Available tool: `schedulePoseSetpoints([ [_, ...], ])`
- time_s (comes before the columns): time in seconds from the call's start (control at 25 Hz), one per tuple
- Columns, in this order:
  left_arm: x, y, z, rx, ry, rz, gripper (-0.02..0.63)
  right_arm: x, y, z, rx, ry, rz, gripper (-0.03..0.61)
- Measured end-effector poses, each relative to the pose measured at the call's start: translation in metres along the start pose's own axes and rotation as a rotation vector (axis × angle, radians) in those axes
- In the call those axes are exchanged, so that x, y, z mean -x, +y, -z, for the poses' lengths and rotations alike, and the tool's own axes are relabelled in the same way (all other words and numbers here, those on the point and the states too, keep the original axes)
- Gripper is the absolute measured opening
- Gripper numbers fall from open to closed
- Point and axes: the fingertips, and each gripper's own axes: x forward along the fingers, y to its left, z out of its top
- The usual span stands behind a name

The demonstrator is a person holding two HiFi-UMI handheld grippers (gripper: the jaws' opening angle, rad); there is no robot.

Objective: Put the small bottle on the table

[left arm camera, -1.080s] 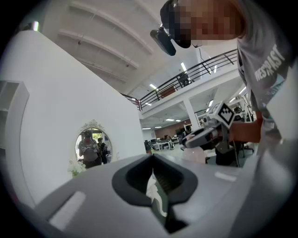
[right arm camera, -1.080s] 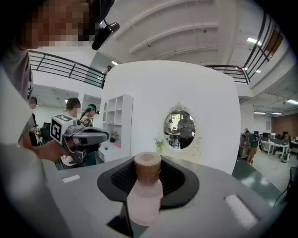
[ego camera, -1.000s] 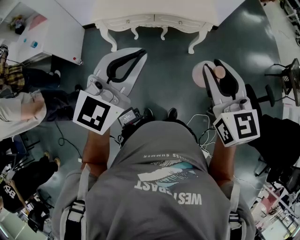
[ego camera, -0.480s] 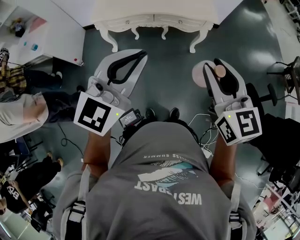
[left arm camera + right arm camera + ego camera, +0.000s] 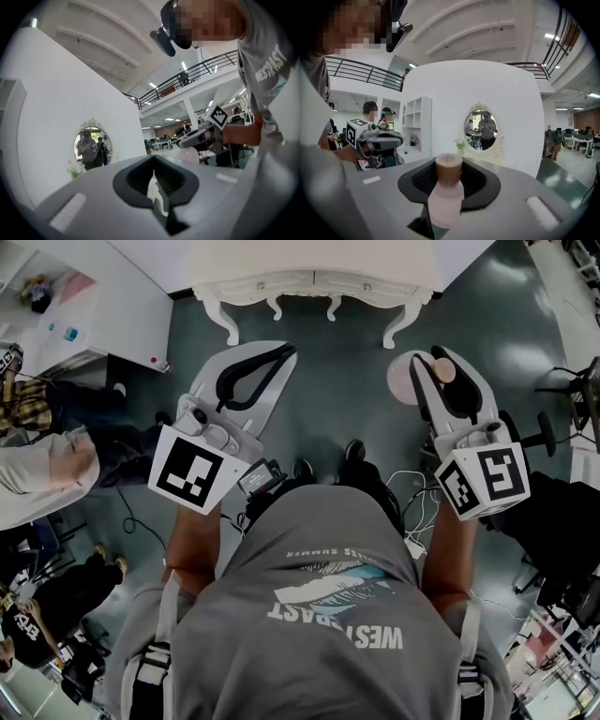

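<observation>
The small bottle (image 5: pixel 401 381) is pale pink with a brown cap (image 5: pixel 448 168). My right gripper (image 5: pixel 434 367) is shut on it, the pads clasping its body (image 5: pixel 445 199) with the cap pointing forward. In the head view it hangs over the dark floor, just short of the white ornate table (image 5: pixel 309 266). My left gripper (image 5: pixel 284 352) is level with it on the left, jaws together with nothing between them (image 5: pixel 154 187). Each gripper shows in the other's view: the left gripper (image 5: pixel 377 140), and the right gripper (image 5: pixel 201 136).
A white cabinet (image 5: pixel 84 306) stands at the far left, with people (image 5: pixel 42 465) beside it. Cables (image 5: pixel 412 486) lie on the floor by my feet. A dark chair (image 5: pixel 562 512) and a stand (image 5: pixel 574 395) are on the right. An oval mirror (image 5: pixel 482 129) stands above the table.
My right gripper has moved a little forward toward the table with the bottle in it. The left gripper has hardly shifted.
</observation>
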Motion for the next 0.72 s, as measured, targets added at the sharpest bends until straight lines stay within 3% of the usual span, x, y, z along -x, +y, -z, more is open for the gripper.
schedulePoseSetpoints([
  [0.72, -0.117, 0.051, 0.01, 0.006, 0.073, -0.172, 0.005, -0.094, -0.119, -0.009, 0.012, -0.015, -0.164, 0.13],
])
